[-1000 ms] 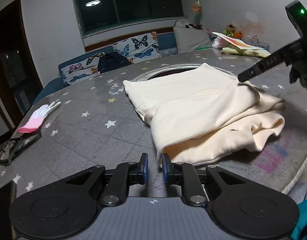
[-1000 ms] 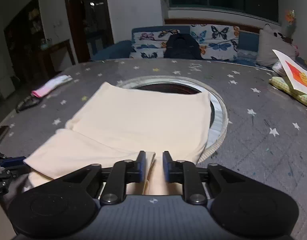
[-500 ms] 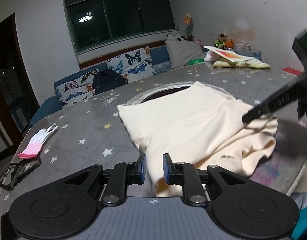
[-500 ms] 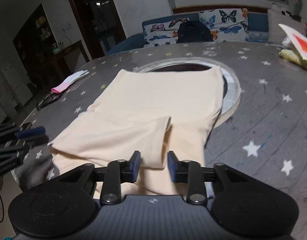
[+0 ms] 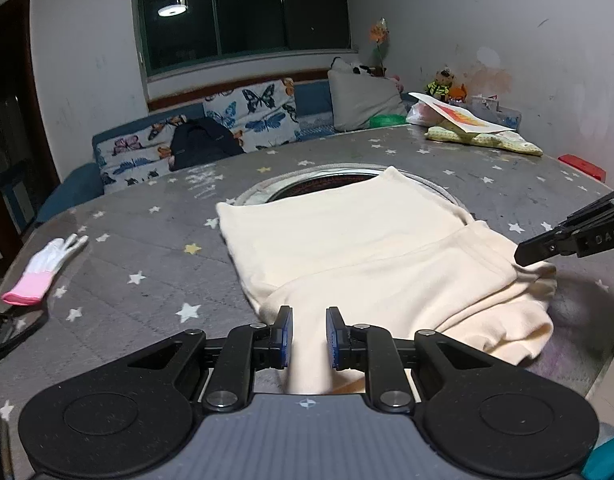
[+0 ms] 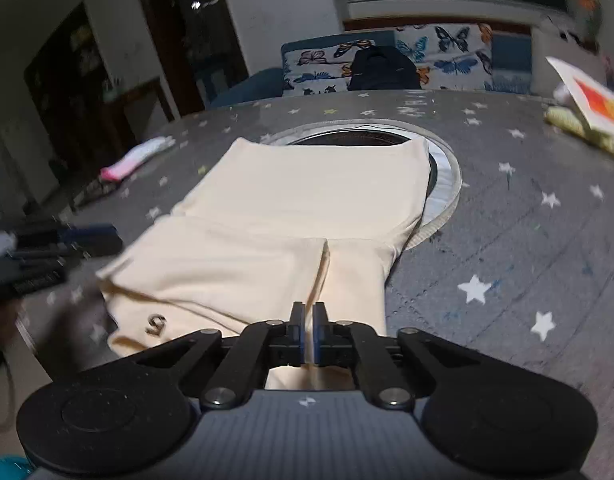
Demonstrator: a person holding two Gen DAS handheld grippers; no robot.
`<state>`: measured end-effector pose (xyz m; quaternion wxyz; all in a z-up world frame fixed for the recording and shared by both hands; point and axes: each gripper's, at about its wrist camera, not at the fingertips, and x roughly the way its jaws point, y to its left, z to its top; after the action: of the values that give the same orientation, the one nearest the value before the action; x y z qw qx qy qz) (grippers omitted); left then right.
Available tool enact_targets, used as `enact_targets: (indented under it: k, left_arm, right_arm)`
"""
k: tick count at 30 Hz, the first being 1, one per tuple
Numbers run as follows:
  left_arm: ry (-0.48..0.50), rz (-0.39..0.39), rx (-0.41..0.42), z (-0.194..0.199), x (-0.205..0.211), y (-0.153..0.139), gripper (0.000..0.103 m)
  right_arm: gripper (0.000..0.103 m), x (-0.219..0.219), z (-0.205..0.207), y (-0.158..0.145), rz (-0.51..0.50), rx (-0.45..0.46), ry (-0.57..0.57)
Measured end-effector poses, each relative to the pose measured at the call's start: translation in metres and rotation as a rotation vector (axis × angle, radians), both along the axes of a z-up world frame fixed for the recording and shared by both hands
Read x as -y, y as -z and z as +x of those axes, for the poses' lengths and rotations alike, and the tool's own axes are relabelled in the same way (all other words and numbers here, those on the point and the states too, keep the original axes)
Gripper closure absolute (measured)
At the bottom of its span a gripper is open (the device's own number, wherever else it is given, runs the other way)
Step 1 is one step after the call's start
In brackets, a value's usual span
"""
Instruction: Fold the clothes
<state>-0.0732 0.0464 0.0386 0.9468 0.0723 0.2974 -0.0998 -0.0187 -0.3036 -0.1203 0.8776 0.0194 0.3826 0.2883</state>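
Note:
A cream garment (image 5: 359, 248) lies partly folded on the grey star-patterned table (image 5: 127, 264), its far edge over a round hole. My left gripper (image 5: 309, 338) is open, its blue pads astride the near left corner of the cloth. My right gripper (image 6: 308, 334) is shut on the near right edge of the cream garment (image 6: 307, 208). The right gripper also shows at the right of the left wrist view (image 5: 547, 246), at the cloth's right corner. The left gripper shows blurred at the left of the right wrist view (image 6: 67, 248).
A white and pink glove (image 5: 43, 268) and a dark tool (image 5: 3, 332) lie at the table's left. Yellow cloth with paper (image 5: 479, 136) and a red object (image 5: 583, 166) sit at the far right. A butterfly-print sofa (image 5: 211, 132) stands behind. The table edge is close on the near side.
The right gripper's jaws have closed on the cloth edge. The left gripper has moved forward so the cloth corner lies between its open pads. The folded layer has flattened.

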Motion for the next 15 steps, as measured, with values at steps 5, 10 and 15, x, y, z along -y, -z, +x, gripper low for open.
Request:
enact_targets:
  k: [5,10,15]
  left_arm:
    - [0.033,-0.013,-0.005,0.014,0.009,0.001,0.083]
    - [0.04,-0.026,-0.046,0.029,0.016,0.013,0.083]
    - [0.059,-0.008,-0.076,0.025,0.015,0.024,0.083]
  right_arm:
    - [0.078,-0.004,0.004,0.003,0.023,0.006,-0.003]
    - [0.096,-0.012,0.006,0.019,0.013,-0.014,-0.015]
    - [0.1,-0.005,-0.004,-0.004,0.043,0.045,-0.023]
